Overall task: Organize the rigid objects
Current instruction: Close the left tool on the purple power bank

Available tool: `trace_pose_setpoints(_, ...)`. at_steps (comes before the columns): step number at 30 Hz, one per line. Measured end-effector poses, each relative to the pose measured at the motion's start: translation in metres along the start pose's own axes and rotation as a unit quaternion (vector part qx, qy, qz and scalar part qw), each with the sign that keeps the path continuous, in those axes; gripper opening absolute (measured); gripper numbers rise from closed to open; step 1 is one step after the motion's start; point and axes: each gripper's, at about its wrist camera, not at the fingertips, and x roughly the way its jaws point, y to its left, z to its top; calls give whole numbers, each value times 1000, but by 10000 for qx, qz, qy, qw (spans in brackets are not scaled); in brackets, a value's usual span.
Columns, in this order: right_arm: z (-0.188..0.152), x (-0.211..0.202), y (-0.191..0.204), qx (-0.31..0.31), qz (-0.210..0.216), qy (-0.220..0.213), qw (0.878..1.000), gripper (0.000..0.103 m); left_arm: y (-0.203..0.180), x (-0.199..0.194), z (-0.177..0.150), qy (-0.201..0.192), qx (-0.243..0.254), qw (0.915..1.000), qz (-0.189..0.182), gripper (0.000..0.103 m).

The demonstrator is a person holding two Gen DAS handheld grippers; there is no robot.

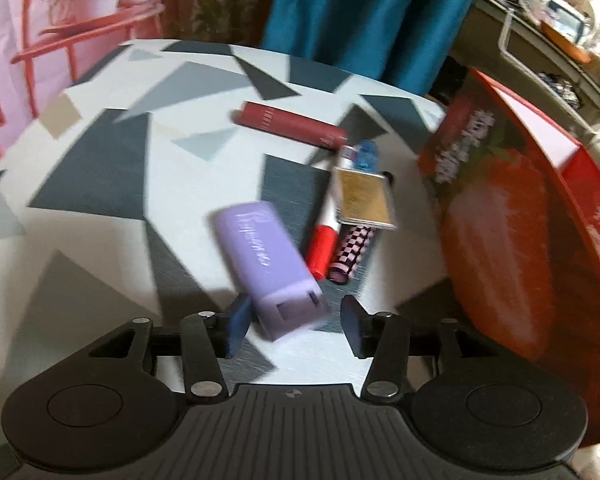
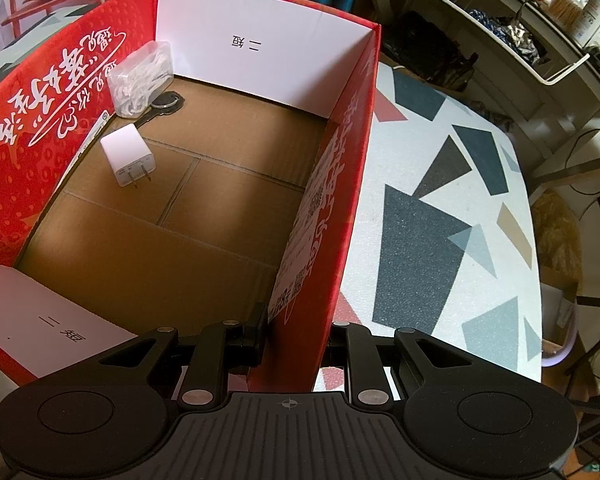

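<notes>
The left gripper (image 1: 296, 326) has its fingers spread around the near end of a lilac power bank (image 1: 266, 264), which lies on the patterned desk (image 1: 100, 184) beside a red marker (image 1: 321, 250). The right gripper (image 2: 296, 336) pinches the wall of the red box (image 2: 336, 184), which holds a white charger (image 2: 127, 154)

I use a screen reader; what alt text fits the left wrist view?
The open left claw frames the near end of a lilac box on a patterned table. Beyond lie a red marker, checkered tube, gold card and maroon tube, beside a red box.
</notes>
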Motion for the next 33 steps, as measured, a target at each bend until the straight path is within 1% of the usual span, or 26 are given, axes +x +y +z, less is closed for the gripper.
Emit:
trace_pose_setpoints(5,0,0,0,-2,-2,0,10000,18,-20,6,-7,-15,243,9992,-314,54)
trace_pose_setpoints(6,0,0,0,-5,-2,2,10000,18,-23,8,-8,-45,333,9989,-334,55)
trace_pose_setpoints(8,0,0,-1,0,13,-3,10000,18,-25,8,-9,-126,394,9989,-216,56)
trace_pose_setpoints(10,0,0,0,-5,24,-1,10000,18,-24,5,-10,-220,494,9982,-245,67)
trace_pose_setpoints(12,1,0,0,-21,20,3,10000,18,-25,2,-9,-398,887,9951,-193,81)
trace_pose_setpoints(13,1,0,0,-29,17,3,10000,19,-27,1,-9,-511,1259,9907,-45,84)
trace_pose_setpoints(14,1,0,0,-27,16,0,10000,19,-29,2,-8,-575,1542,9863,80,90)
trace_pose_setpoints(15,0,0,0,-20,17,-2,10000,19,-29,3,-6,-612,1856,9806,173,94)
trace_pose_setpoints(17,0,0,1,-17,14,-5,10000,19,-26,9,-3,-615,2328,9703,235,94)
trace_pose_setpoints(19,0,0,1,-16,15,-3,10000,19,-19,14,3,-563,2573,9646,115,94)
trace_pose_setpoints(21,0,0,1,-18,14,-2,10000,19,-13,18,8,-477,2678,9623,-50,96)
trace_pose_setpoints(25,0,0,0,-27,11,6,10000,19,-10,26,15,-518,2712,9606,-309,96)
trace_pose_setpoints(27,0,0,0,-45,7,22,10000,19,-11,29,14,-466,2699,9609,-416,96)
trace_pose_setpoints(31,0,0,1,-54,5,27,10000,19,-11,42,14,-355,2702,9615,-343,96)
trace_pose_setpoints(33,0,0,0,-57,6,30,10000,19,-10,41,14,-395,2637,9631,-363,95)
